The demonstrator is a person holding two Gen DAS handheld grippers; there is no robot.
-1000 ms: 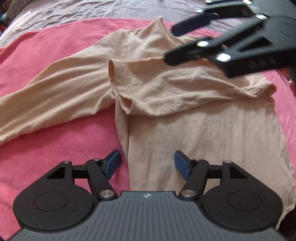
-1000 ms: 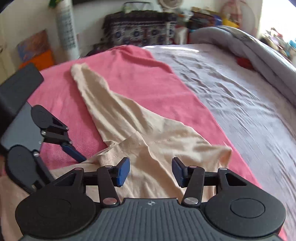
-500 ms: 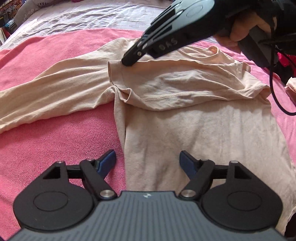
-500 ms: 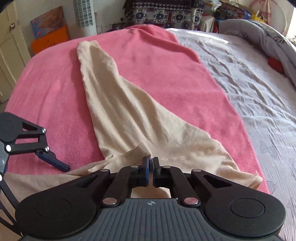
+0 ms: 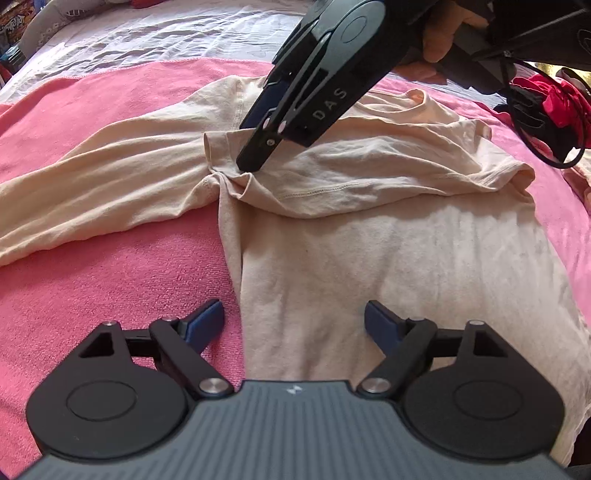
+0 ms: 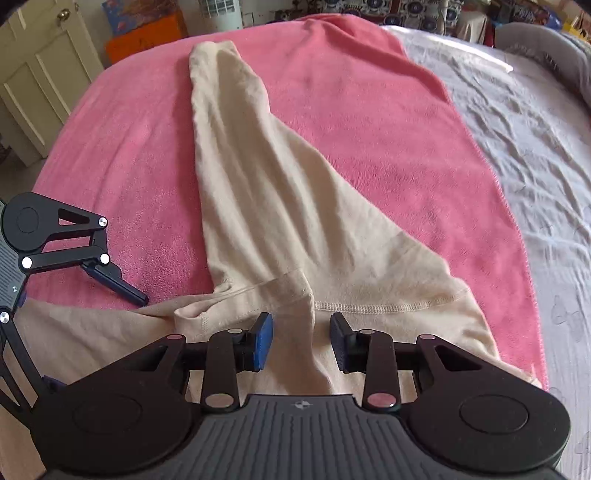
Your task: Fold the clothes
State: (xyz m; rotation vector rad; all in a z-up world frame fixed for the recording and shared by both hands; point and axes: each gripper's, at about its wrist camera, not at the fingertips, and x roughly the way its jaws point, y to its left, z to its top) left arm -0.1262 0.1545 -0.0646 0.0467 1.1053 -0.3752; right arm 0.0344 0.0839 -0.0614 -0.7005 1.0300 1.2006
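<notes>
A beige long-sleeved shirt [image 5: 388,277] lies flat on a pink towel [image 5: 92,314]. One sleeve [image 5: 92,192] stretches out to the left, and the other sleeve [image 5: 369,173] is folded across the chest. My left gripper [image 5: 293,317] hovers over the shirt's lower left edge, jaws opening wide, nothing between them. My right gripper [image 6: 301,339] points down at the cuff [image 6: 236,306] of the folded sleeve. Its jaws are opening, with a ridge of cloth between the pads and no pad pressing on it. In the left wrist view its fingertips [image 5: 251,158] rest on that cuff.
The towel covers part of a bed with a grey-lilac sheet [image 6: 535,147]. A red and black bundle [image 5: 546,110] lies at the right edge. A cream door [image 6: 40,85], an orange box [image 6: 144,40] and a white fan [image 6: 221,14] stand beyond the bed.
My right gripper came down from above the shirt onto the folded sleeve's cuff, shut there, then parted its jaws again. My left gripper's jaws spread wider and stayed in place.
</notes>
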